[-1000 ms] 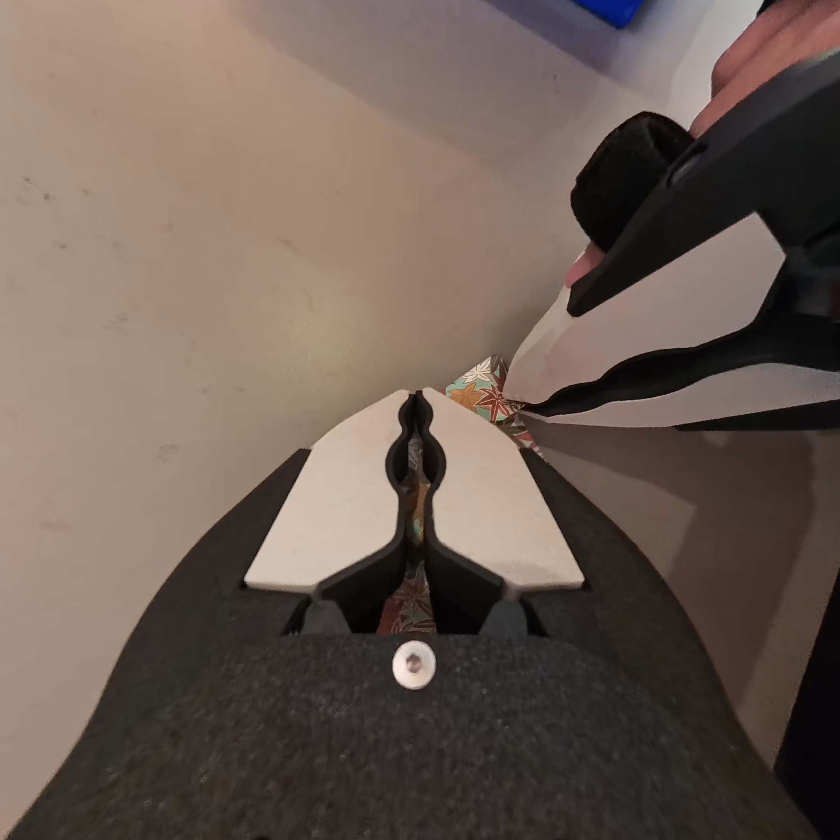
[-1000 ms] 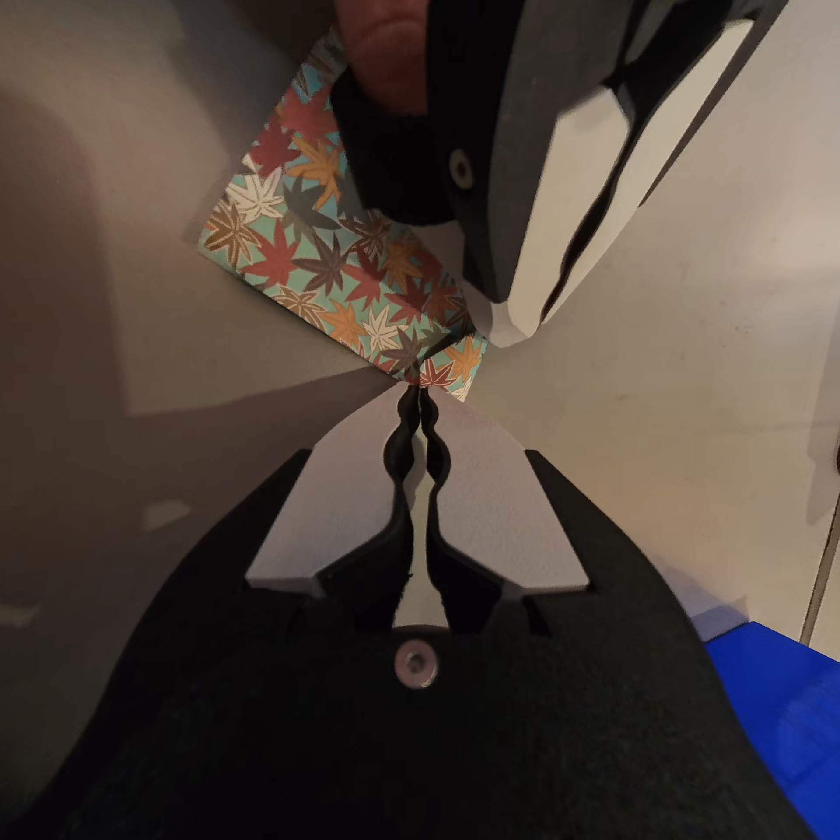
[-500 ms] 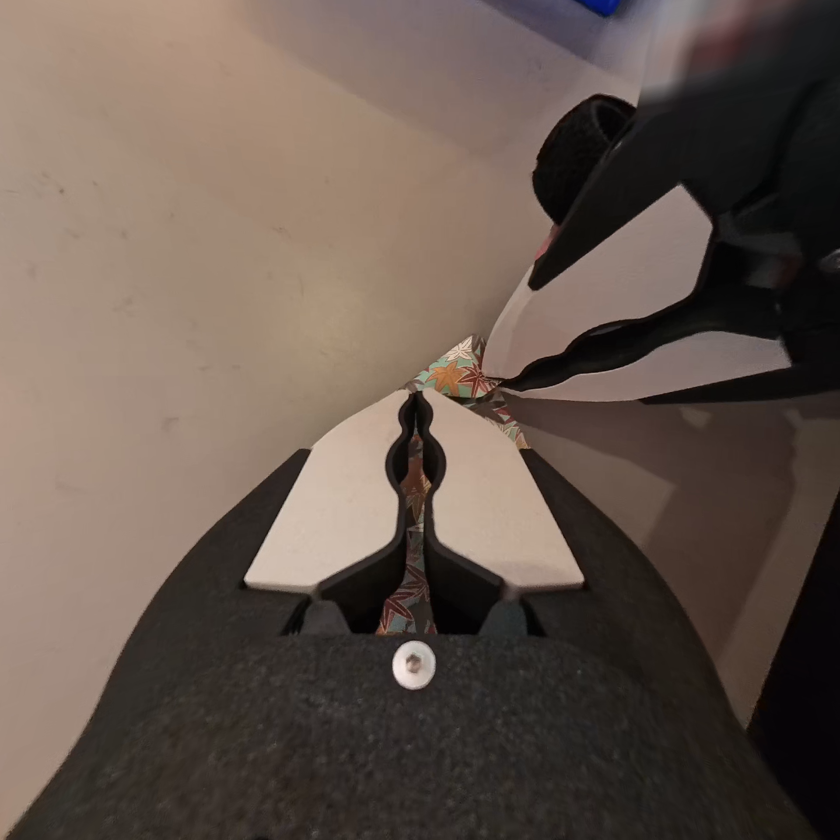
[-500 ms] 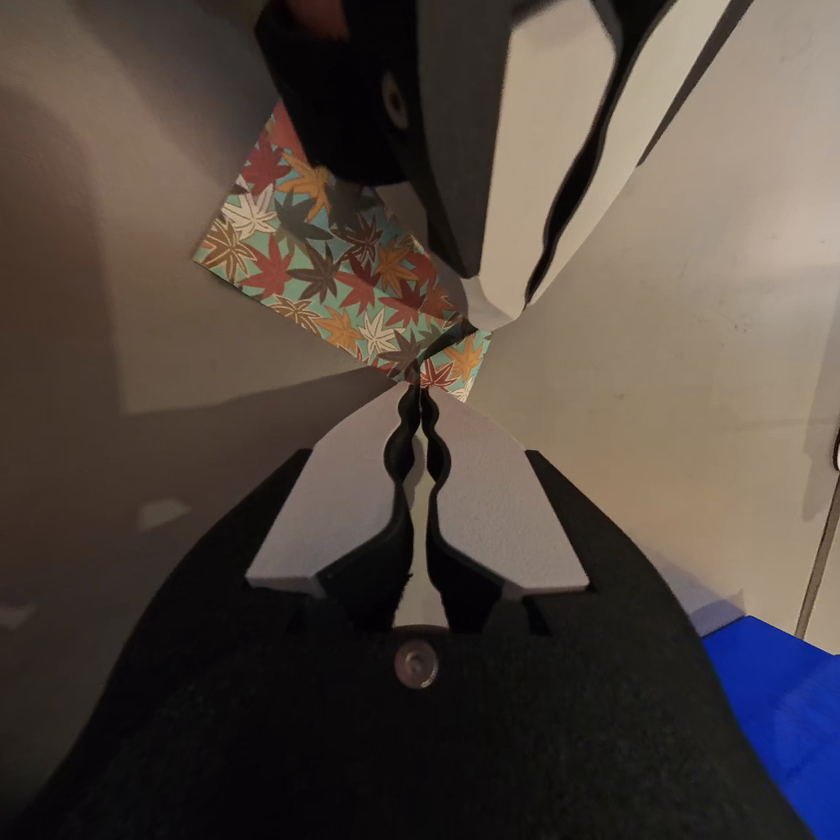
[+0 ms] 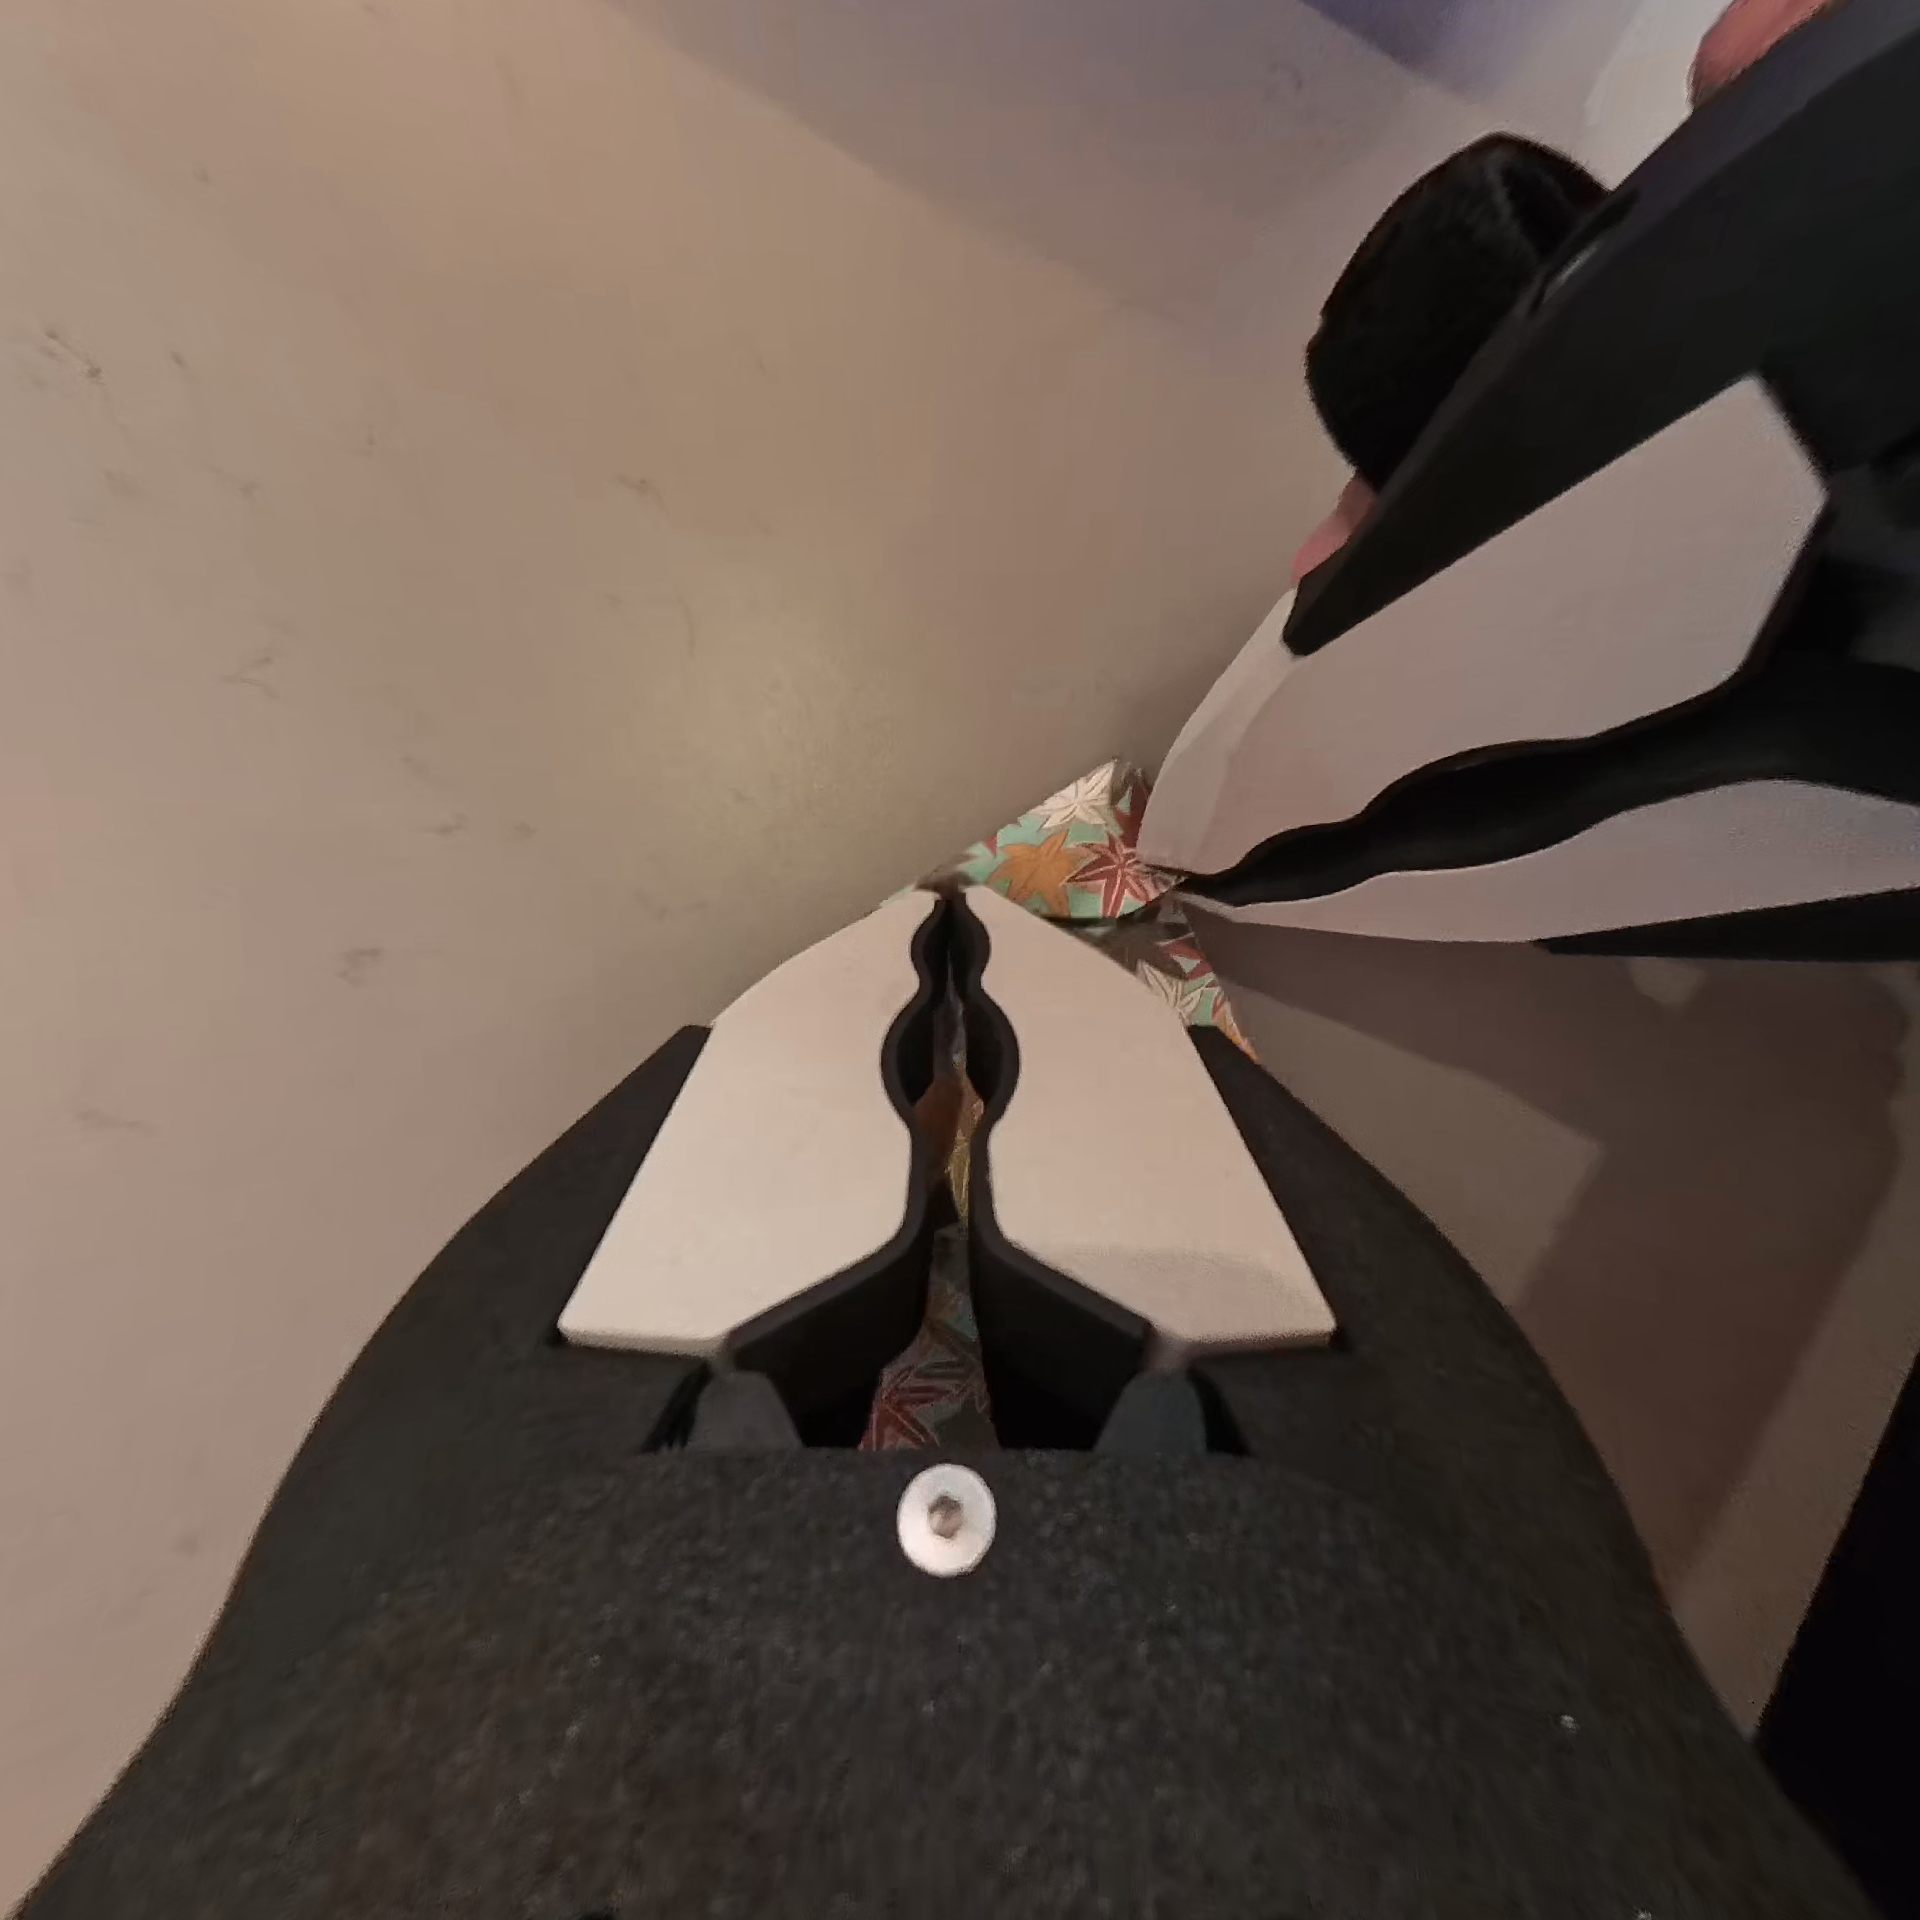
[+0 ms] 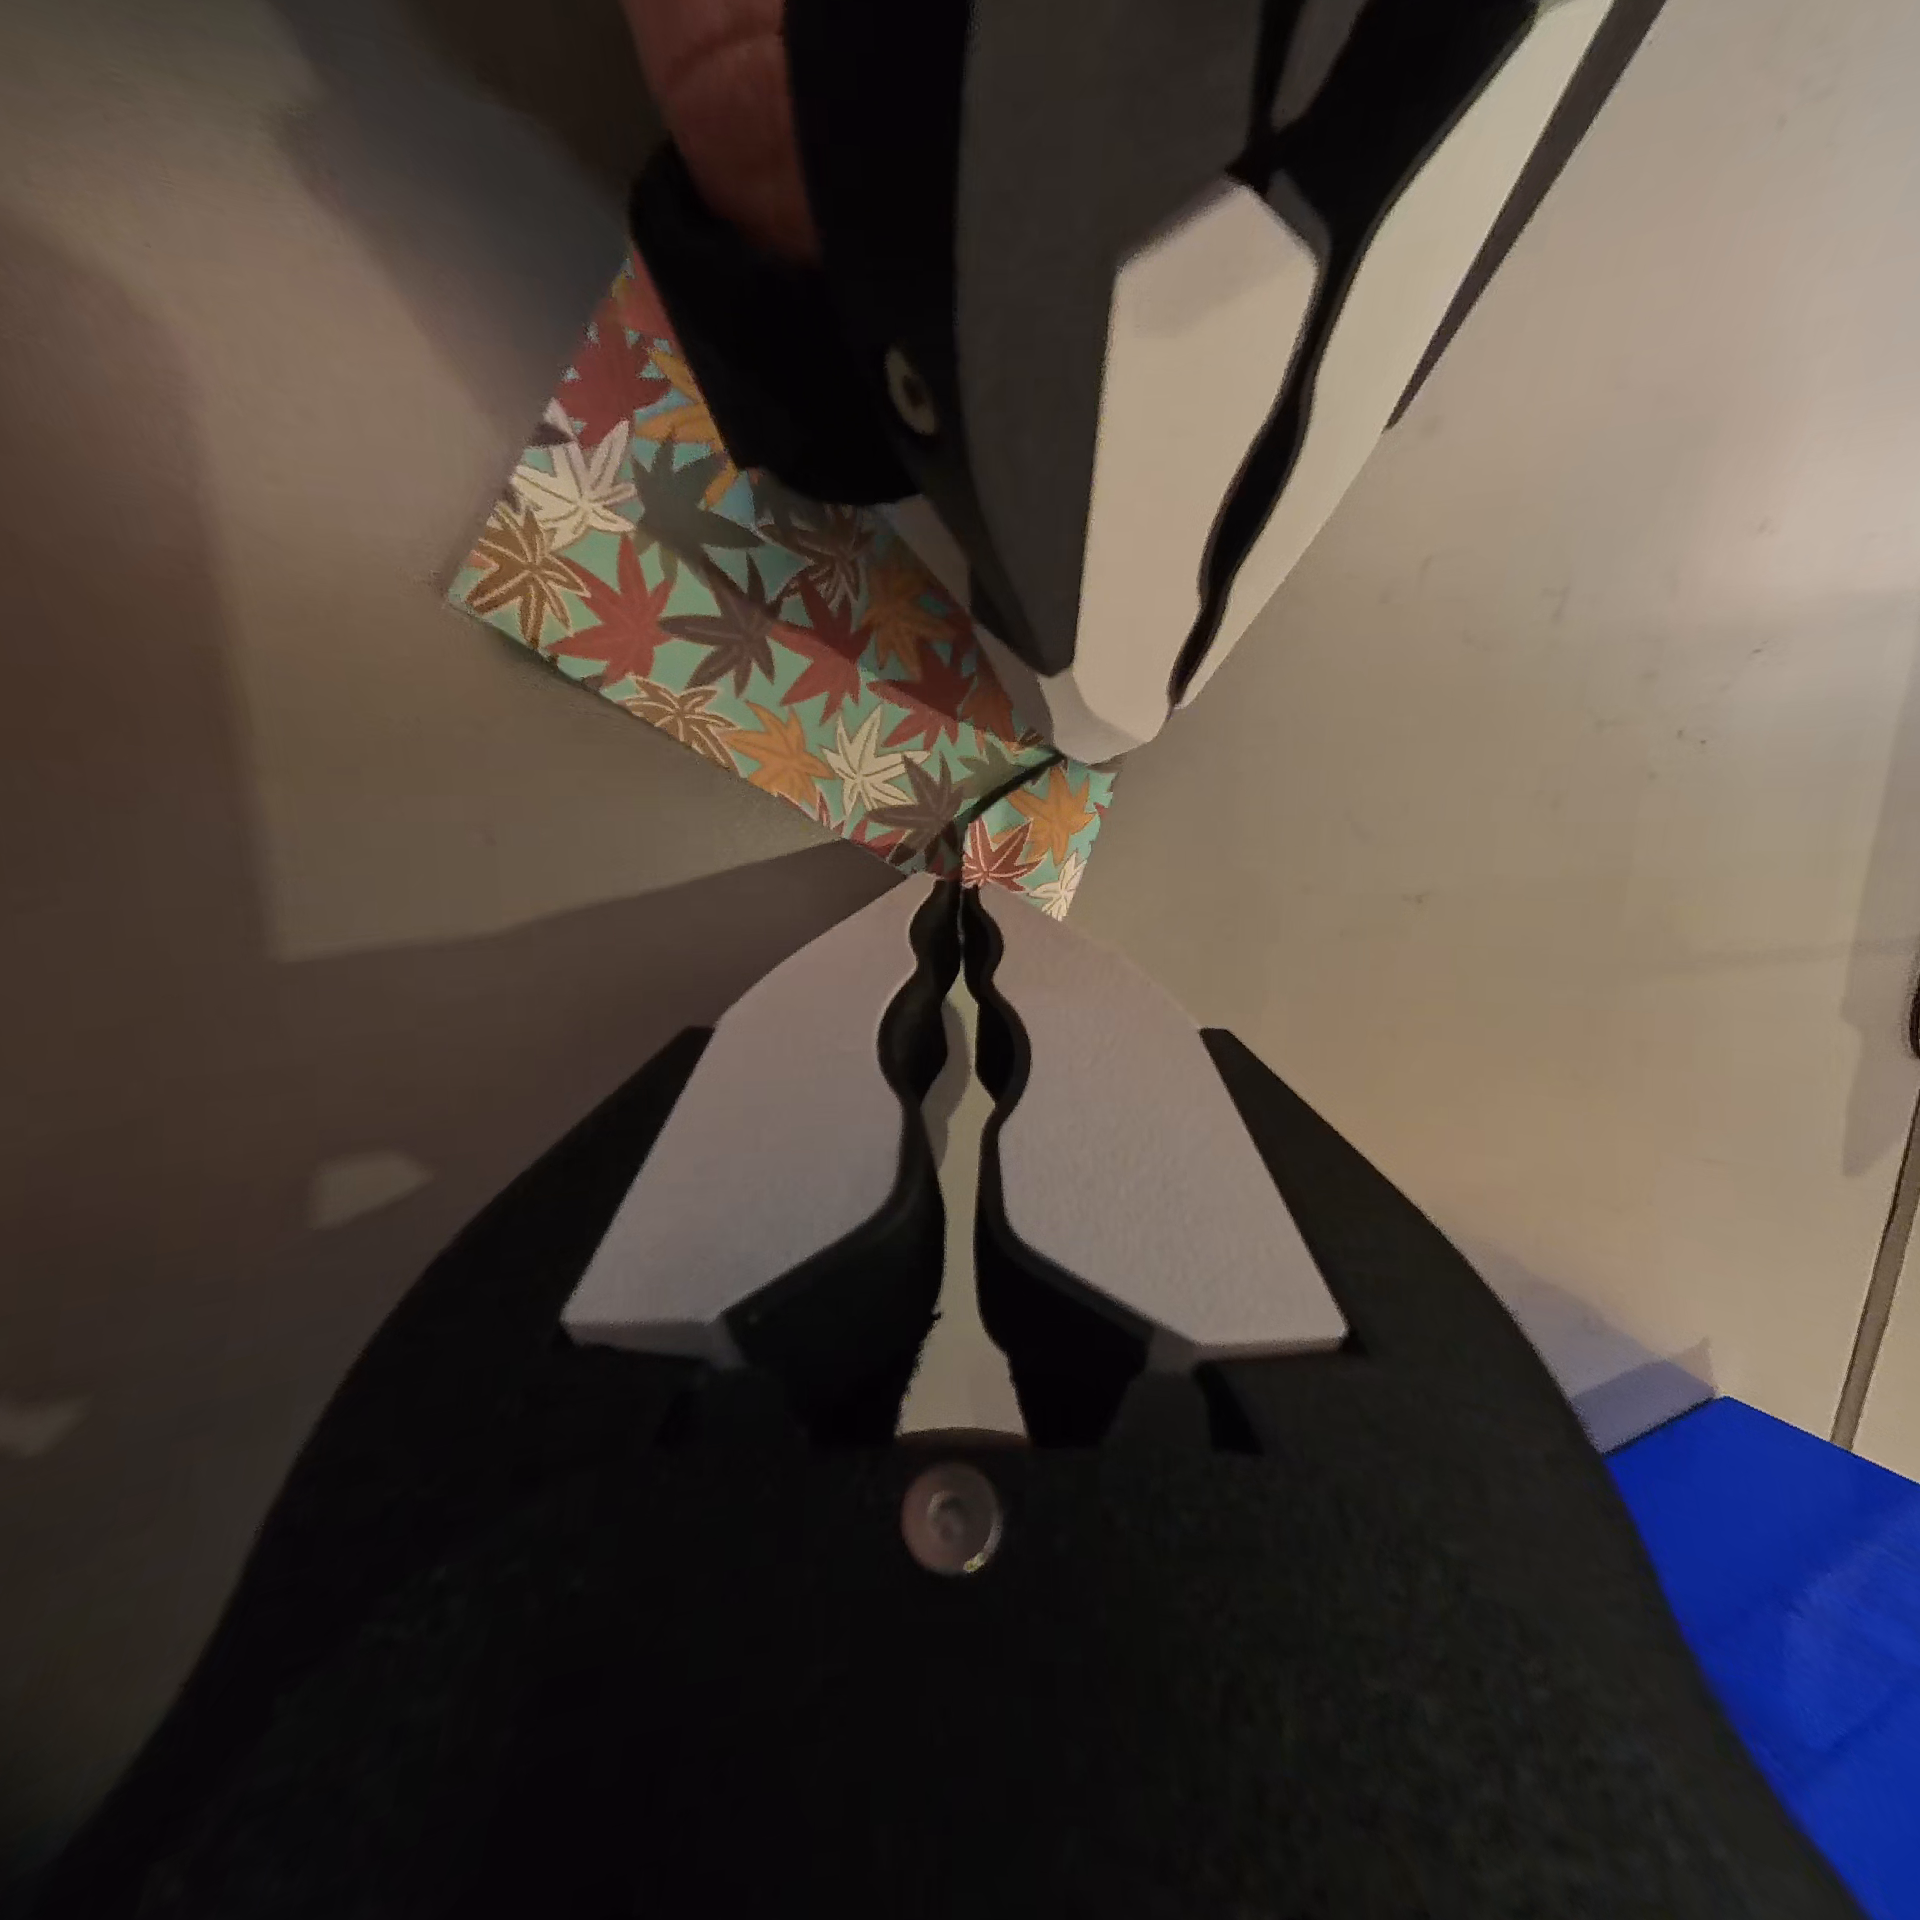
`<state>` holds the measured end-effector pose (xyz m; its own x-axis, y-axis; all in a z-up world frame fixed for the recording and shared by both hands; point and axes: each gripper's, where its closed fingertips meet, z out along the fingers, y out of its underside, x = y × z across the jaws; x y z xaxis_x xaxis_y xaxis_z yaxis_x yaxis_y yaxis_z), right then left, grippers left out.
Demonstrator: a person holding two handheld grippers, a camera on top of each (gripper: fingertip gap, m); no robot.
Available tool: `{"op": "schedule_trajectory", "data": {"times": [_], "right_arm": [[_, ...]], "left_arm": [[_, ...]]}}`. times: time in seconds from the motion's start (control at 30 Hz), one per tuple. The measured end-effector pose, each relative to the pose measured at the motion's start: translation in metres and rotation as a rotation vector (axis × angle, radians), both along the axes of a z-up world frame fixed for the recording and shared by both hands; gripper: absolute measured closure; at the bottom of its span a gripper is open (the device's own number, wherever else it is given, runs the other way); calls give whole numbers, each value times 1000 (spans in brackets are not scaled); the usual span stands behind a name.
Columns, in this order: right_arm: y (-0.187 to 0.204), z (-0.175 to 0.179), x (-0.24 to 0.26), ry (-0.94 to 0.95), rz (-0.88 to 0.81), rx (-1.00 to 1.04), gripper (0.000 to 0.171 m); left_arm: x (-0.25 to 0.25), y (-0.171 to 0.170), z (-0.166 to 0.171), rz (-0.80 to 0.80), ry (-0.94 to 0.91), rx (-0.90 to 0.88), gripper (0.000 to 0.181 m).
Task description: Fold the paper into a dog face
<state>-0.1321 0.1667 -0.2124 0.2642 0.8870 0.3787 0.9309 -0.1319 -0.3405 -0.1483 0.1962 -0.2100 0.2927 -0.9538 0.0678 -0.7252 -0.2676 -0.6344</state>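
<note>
On the beige surface (image 6: 1507, 727) lies the leaf-print paper (image 6: 727, 644), folded. The left hand-held gripper (image 5: 951, 914) is pressed together, its tips down on the paper's corner. The right hand-held gripper (image 6: 956, 904) is clamped on the small corner flap, touching the left's tips.

The kind of place cannot be told for sure; it looks like a plain indoor work table (image 5: 520, 623), not a kitchen or shop. Its surface is smooth, off-white and faintly scuffed, lit by warm light that throws hard shadows. A bright blue bin-like thing (image 6: 1787, 1621) sits at the table's near right corner in the right wrist view.
</note>
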Motion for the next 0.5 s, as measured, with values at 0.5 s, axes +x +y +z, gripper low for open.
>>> {"op": "schedule_trajectory", "data": {"times": [0.5], "right_arm": [[-2,0,1,-11,14,13,171]], "left_arm": [[5,1,11,21,-93,-90,181]]}}
